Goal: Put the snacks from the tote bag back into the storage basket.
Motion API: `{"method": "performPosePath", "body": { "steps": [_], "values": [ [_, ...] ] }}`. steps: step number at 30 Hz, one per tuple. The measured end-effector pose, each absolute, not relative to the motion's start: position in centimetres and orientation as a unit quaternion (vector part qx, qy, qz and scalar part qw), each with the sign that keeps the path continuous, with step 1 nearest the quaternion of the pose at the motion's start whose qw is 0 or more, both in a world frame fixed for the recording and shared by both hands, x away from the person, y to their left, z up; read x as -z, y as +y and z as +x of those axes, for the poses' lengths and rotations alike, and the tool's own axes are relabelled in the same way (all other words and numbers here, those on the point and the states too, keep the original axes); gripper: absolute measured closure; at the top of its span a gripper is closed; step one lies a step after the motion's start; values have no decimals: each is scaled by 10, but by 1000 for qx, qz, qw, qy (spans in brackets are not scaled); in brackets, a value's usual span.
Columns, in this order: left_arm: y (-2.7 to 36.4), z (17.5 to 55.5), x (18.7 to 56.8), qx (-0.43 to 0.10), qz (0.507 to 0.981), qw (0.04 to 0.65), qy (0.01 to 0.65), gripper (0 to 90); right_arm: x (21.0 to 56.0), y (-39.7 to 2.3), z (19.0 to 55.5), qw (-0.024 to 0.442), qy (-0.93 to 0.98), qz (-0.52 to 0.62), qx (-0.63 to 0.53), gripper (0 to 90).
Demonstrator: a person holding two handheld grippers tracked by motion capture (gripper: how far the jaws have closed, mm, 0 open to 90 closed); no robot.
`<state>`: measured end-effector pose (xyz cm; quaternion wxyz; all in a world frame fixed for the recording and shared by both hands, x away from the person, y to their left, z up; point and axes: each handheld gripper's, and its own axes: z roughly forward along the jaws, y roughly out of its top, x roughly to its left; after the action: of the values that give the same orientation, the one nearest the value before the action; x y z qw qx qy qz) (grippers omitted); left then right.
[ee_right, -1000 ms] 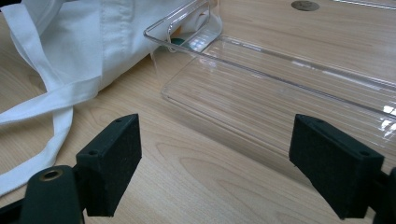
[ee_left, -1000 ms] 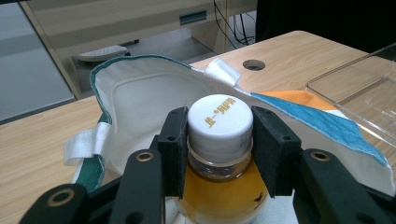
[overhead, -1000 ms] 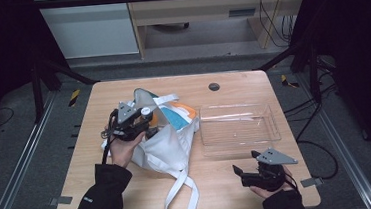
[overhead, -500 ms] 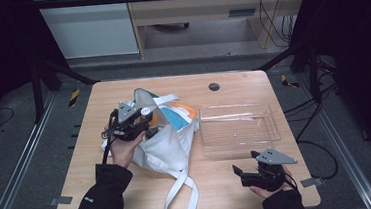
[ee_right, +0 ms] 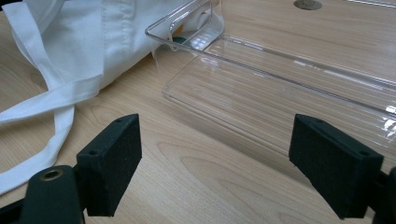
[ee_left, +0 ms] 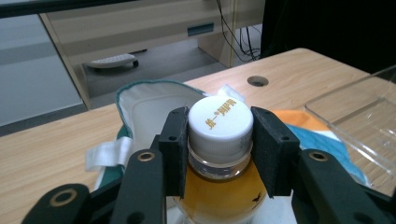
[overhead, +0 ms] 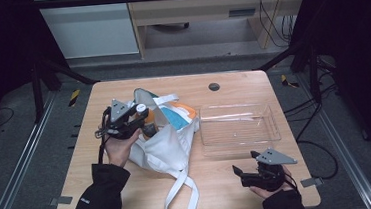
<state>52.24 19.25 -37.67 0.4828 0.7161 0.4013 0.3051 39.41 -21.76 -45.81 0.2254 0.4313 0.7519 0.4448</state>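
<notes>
Where the left gripper (ee_left: 219, 154) meets its load, both black pads press against the white cap of a bottle (ee_left: 219, 186), one on each side, pinching it at the neck. Amber liquid shows through the clear body below the cap, which bears gold lettering on top. In the high view this gripper (overhead: 142, 122) sits over the mouth of a white bag (overhead: 164, 149), with the bottle at the opening; whether the bottle's base rests inside the bag or hangs clear of it is hard to tell from here. Teal lining shows at the bag's open rim, and something orange and blue lies against its right side. Its straps trail toward the near edge of the table (overhead: 122, 92).

Right of the bag lies a clear tray (overhead: 239, 125), close to it.

Down at the near right corner, the right gripper (overhead: 239, 173) rests low over the table with jaws spread wide and nothing between them. Its own view looks along the wood (ee_right: 224, 182) toward the tray (ee_right: 280, 98) and the bag (ee_right: 93, 42), whose strap lies on the table by the left jaw.
</notes>
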Motion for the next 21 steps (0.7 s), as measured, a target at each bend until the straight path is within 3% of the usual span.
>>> {"method": "performPosePath", "body": {
  "steps": [21],
  "values": [
    [206, 501, 336, -317, 696, 504, 402, 587, 458, -217, 394, 227, 753, 430, -444, 174]
  ]
}}
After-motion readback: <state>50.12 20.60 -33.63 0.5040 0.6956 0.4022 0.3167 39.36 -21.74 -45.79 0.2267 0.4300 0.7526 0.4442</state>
